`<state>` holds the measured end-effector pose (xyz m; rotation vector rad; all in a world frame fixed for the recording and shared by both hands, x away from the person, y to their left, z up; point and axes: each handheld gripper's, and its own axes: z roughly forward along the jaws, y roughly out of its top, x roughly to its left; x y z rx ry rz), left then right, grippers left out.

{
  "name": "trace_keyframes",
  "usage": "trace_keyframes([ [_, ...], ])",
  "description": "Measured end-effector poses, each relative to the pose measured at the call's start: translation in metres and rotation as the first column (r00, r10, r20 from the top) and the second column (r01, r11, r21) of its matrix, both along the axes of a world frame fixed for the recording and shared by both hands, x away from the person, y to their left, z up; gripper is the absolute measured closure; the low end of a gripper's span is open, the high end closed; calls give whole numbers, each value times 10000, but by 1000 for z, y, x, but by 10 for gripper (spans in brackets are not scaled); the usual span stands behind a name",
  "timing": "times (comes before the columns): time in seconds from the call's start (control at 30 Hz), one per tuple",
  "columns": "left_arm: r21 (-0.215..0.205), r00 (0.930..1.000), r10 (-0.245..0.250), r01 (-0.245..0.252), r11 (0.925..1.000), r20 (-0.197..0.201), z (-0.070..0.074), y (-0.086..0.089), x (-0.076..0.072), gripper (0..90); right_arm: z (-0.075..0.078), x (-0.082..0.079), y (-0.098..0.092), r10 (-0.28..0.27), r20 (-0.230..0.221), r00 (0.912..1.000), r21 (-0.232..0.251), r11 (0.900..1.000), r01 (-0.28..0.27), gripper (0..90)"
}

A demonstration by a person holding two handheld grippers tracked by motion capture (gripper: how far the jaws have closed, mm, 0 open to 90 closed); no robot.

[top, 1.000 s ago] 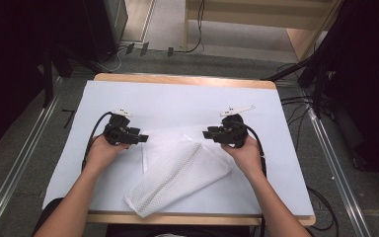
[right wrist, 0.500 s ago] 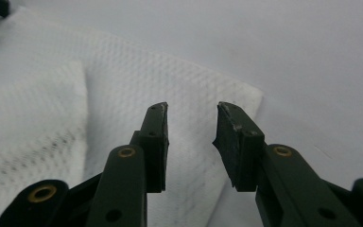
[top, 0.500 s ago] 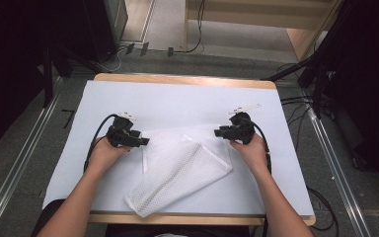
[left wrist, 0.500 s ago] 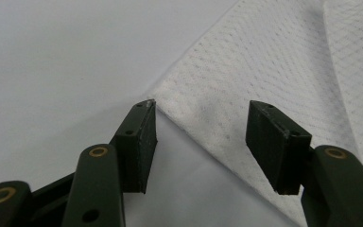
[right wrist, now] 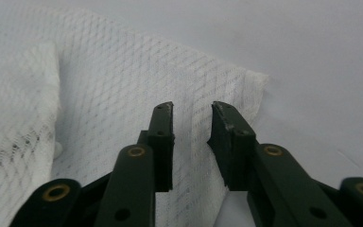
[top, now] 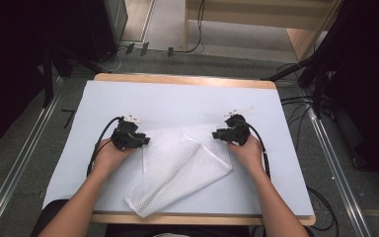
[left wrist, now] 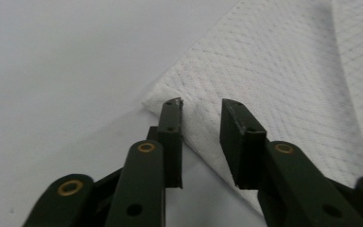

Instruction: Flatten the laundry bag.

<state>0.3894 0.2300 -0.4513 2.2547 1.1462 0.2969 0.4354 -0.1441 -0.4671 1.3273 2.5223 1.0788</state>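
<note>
A white mesh cloth (top: 177, 168) lies folded and slanted on the white-covered table (top: 177, 98). My left gripper (top: 145, 140) rests at the cloth's far left corner. In the left gripper view the gripper (left wrist: 201, 106) has just been closing, and a gap still shows between its jaws over the corner of the cloth (left wrist: 274, 71). My right gripper (top: 216, 134) sits at the far right corner. Its jaws have also just been closing. In the right gripper view the right gripper (right wrist: 192, 109) stands a little apart over the cloth (right wrist: 123, 71) near its edge.
A small white scrap (top: 242, 109) lies on the table just beyond the right gripper. Metal rails (top: 24, 163) run along both sides of the table. Cables (top: 296, 101) trail off the right edge. Dark equipment stands at the left and right.
The right hand has shifted slightly to the right and sunk toward the cloth's far right corner. The left hand has stayed in place. The cloth lies as before.
</note>
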Motion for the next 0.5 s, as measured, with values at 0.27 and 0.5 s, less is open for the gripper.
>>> trace_keyframes([
  [0.27, 104, 9998, -174, 175, 9998, -120, 1, -3, 0, 895, 0, 0, 2, -246, 267, 9993, -489, 9985, 259, 900],
  [0.5, -852, 9975, -78, 18, 9964, -699, 6, 6, 6, 900, 3, 2, 0, -257, 4, 9997, -282, 9993, 257, 900],
])
